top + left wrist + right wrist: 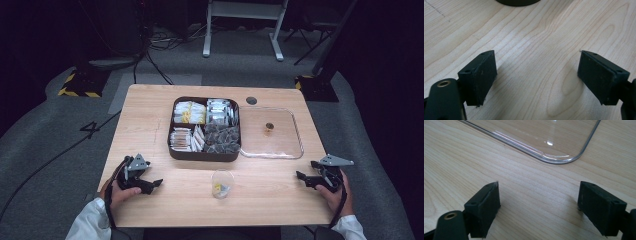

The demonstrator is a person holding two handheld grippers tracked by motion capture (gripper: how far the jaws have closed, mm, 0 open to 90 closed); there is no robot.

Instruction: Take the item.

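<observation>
Two tools rest on the desk (260,200) either side of one clear plastic cup (222,183), the left tool (155,184) well to its left and the right tool (301,176) well to its right, both released with jaws spread over bare wood. Behind the cup sits one dark four-compartment box (203,155) of packets, with one clear lid (272,134) touching its right side; any print on the packets is too small to read.
</observation>
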